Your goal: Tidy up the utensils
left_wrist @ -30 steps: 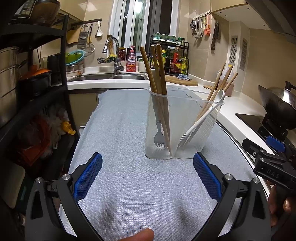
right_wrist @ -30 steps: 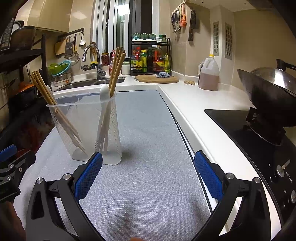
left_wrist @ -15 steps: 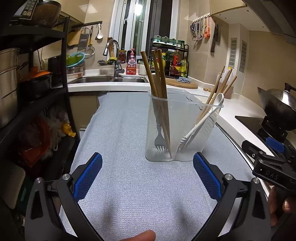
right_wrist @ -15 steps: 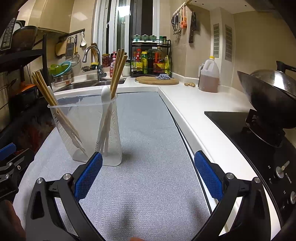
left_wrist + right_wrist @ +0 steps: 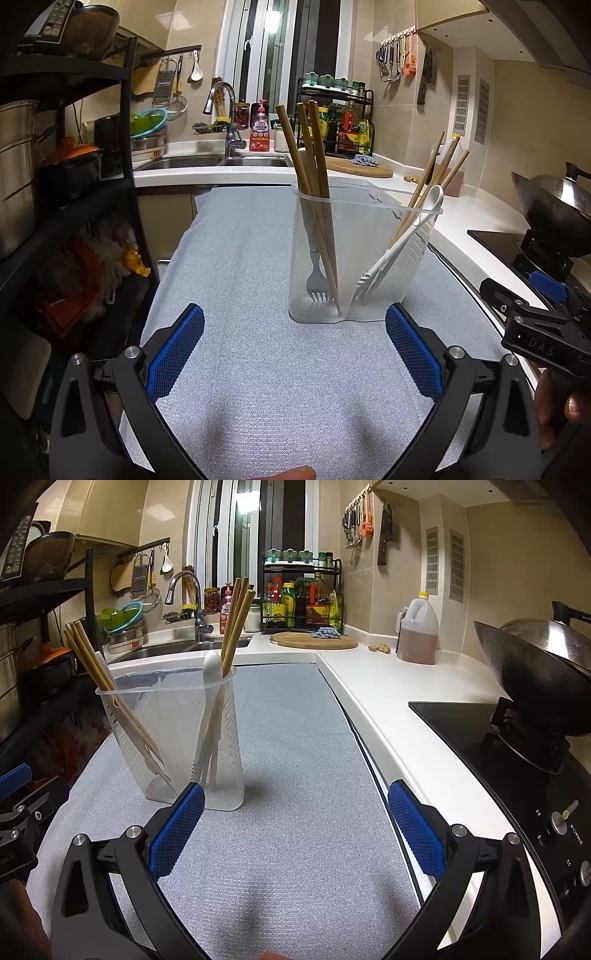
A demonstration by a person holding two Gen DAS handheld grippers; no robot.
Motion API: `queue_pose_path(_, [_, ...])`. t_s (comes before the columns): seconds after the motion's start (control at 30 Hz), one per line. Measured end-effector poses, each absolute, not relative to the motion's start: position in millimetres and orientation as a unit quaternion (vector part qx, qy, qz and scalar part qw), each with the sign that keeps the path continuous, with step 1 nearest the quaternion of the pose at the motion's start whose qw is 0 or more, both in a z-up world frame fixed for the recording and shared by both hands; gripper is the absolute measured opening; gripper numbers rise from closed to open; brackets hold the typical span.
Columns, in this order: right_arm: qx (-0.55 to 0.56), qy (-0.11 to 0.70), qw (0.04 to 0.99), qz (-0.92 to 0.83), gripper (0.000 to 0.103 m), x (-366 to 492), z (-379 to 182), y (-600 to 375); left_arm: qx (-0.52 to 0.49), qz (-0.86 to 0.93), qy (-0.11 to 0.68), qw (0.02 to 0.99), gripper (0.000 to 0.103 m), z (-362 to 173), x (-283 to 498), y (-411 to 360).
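Observation:
A clear plastic utensil holder (image 5: 364, 236) stands upright on the grey mat (image 5: 258, 369); it also shows in the right wrist view (image 5: 173, 716). One side holds wooden chopsticks (image 5: 314, 177) and a metal fork (image 5: 316, 273). The other side holds more chopsticks (image 5: 439, 170) and a white spoon (image 5: 424, 210). My left gripper (image 5: 293, 354) is open and empty, just short of the holder. My right gripper (image 5: 295, 834) is open and empty, to the right of the holder; it also shows at the right edge of the left wrist view (image 5: 546, 325).
A black shelf rack (image 5: 66, 155) with pots stands at the left. A sink (image 5: 207, 162) and spice rack (image 5: 334, 122) are at the back. A wok (image 5: 535, 679) sits on the black hob (image 5: 517, 775) at the right, with an oil jug (image 5: 417, 631) and cutting board (image 5: 314, 640) behind.
Both grippers have drifted back and up very slightly; the holder looks a touch further off. Nothing was grasped or let go.

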State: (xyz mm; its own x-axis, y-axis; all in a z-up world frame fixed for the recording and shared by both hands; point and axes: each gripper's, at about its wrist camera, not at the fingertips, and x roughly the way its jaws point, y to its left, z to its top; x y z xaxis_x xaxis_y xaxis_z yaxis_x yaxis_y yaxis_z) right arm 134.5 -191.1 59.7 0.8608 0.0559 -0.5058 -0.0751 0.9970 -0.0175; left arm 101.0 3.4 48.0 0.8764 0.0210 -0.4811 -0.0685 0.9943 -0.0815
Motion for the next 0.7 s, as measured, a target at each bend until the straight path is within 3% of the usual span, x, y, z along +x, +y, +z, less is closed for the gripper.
queue_pose_path(0.7, [-0.018, 0.260, 0.965, 0.034, 0.098, 134.0, 59.2, -189.5, -0.052, 0.019, 0.251, 0.966, 0.095, 46.1, 102.5, 4.1])
